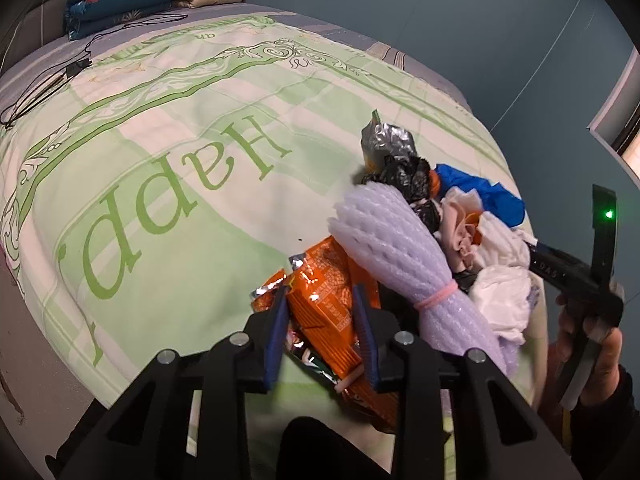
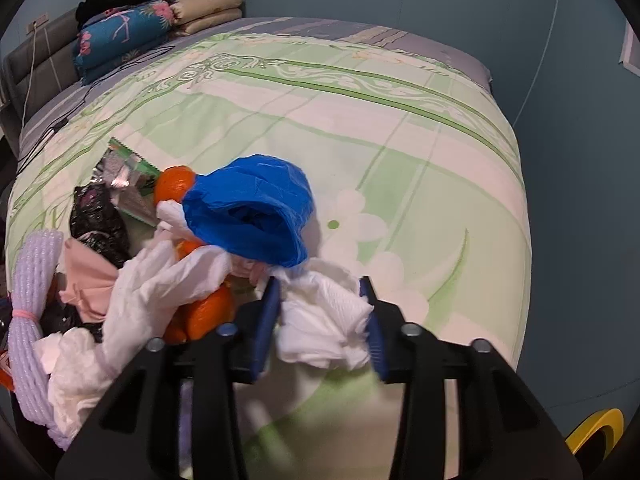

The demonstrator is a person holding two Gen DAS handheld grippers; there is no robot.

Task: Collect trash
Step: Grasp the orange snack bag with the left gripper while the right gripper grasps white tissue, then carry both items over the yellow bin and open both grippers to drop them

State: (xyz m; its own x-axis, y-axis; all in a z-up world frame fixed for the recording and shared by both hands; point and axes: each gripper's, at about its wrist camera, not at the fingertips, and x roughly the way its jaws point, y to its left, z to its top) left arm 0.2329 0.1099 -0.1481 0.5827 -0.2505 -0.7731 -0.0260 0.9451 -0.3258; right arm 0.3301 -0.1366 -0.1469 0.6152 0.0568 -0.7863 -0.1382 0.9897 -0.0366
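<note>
On the green bedspread [image 1: 168, 152], your left gripper [image 1: 322, 324] had its jaws pinched on an orange snack wrapper [image 1: 324, 300] beside a lilac foam net [image 1: 384, 240], while your right gripper [image 2: 322, 316] clamped a crumpled white tissue [image 2: 324, 324] below a blue plastic bag [image 2: 252, 208] and oranges [image 2: 174, 186] in the trash heap.

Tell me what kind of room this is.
Most likely a bedroom. A bed with a green and white quilt fills the view, folded bedding is stacked by a padded headboard, and the trash pile lies on the quilt.
</note>
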